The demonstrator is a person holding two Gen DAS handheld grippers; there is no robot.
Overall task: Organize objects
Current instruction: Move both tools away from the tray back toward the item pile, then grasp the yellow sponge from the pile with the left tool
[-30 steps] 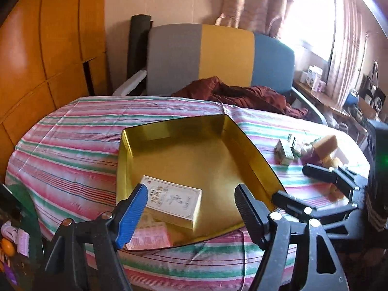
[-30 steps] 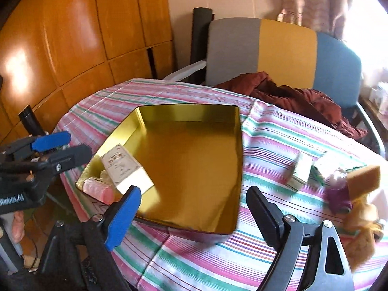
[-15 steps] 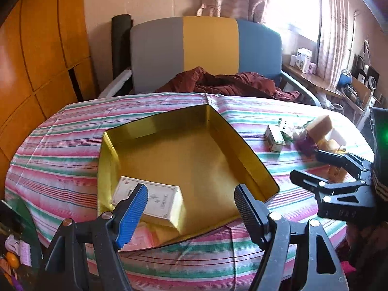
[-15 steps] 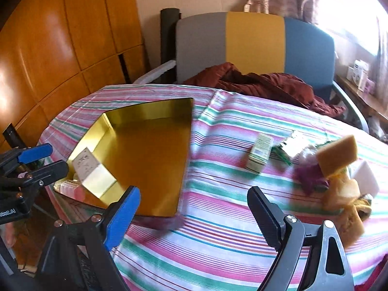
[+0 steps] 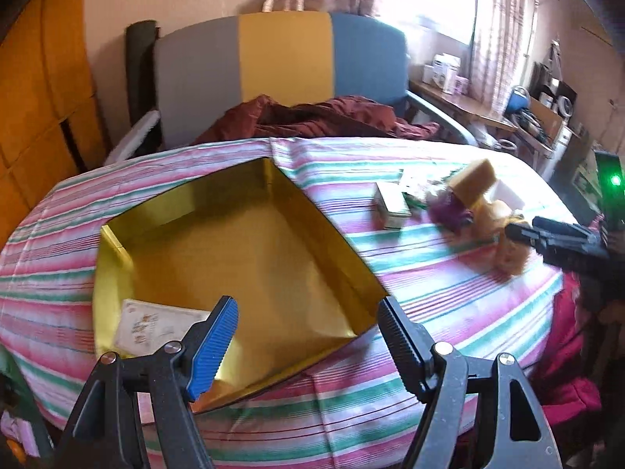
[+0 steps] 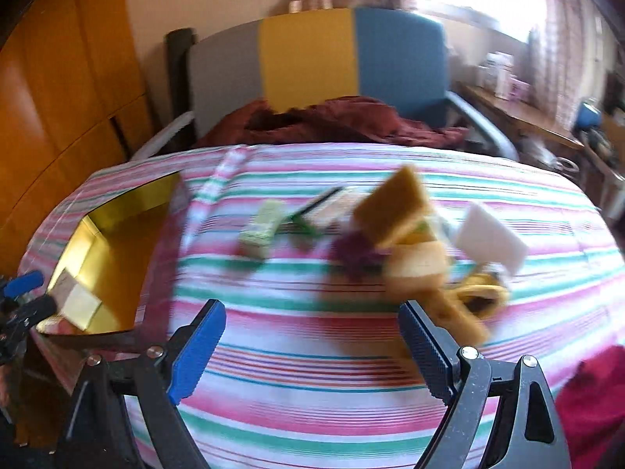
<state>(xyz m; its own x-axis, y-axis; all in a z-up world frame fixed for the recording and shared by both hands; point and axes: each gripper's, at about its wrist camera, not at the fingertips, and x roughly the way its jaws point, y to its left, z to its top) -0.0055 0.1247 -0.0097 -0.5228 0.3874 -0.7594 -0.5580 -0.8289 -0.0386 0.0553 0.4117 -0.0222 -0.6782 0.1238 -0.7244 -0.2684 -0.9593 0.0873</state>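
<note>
Here, both tongs spread, left gripper (image 5: 306,332) over gold tray (image 5: 343,273) (white box (image 5: 156,326) inside), right gripper (image 6: 312,346) near sponges (image 6: 394,205).

1. One gold tray (image 5: 332,234), holding one white box (image 5: 156,324).
2. One small green-white box (image 6: 261,226) on the cloth.
3. One white block (image 6: 492,238).
4. Sponges, blurred: at least two; exact count unclear.

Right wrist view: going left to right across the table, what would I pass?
Gold tray → small green box → purple tuft → tan sponge → white block.
</note>
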